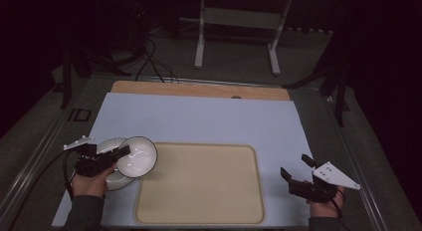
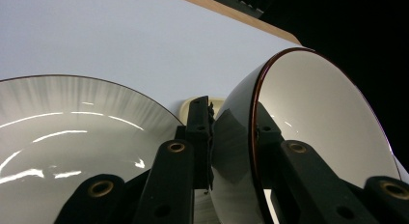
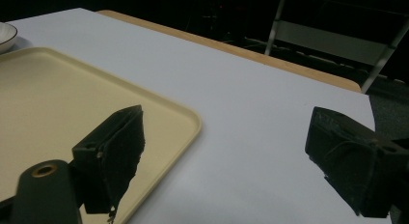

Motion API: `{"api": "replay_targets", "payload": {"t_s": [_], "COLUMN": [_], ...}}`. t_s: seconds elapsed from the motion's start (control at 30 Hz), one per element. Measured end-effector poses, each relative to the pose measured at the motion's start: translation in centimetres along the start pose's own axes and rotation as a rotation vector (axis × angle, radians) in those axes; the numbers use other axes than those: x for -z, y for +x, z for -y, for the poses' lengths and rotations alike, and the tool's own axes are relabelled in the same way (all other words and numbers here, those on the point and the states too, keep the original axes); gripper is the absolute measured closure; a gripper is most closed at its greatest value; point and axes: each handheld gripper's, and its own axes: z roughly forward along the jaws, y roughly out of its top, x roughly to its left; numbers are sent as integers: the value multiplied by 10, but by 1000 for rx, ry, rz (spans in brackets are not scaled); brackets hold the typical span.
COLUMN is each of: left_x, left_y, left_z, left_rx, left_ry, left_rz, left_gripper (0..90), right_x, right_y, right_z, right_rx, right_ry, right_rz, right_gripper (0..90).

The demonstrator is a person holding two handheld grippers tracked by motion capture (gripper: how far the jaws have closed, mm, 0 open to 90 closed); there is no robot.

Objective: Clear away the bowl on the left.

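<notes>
Pale worktop point(image 1: 209, 119) carries a beige tray point(image 1: 199, 183). Left gripper point(image 1: 119, 154) fingers clamp the rim of a tilted white bowl point(image 1: 137, 156) above a second bowl point(image 1: 112, 178), beside the tray. Lifting slowly should prevent slipping. Right gripper point(image 1: 296, 171) fingers spread wide, empty.
</notes>
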Motion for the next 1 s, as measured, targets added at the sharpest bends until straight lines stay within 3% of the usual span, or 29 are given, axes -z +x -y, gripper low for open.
{"api": "replay_targets", "payload": {"t_s": [1.0], "left_x": [-14], "left_y": [-18], "left_z": [4], "left_rx": [-22], "left_ry": [27], "left_rz": [37], "left_gripper": [768], "right_x": [0], "right_y": [0], "right_z": [0], "right_rx": [-3], "right_ry": [0], "right_rz": [2], "right_gripper": [135]}}
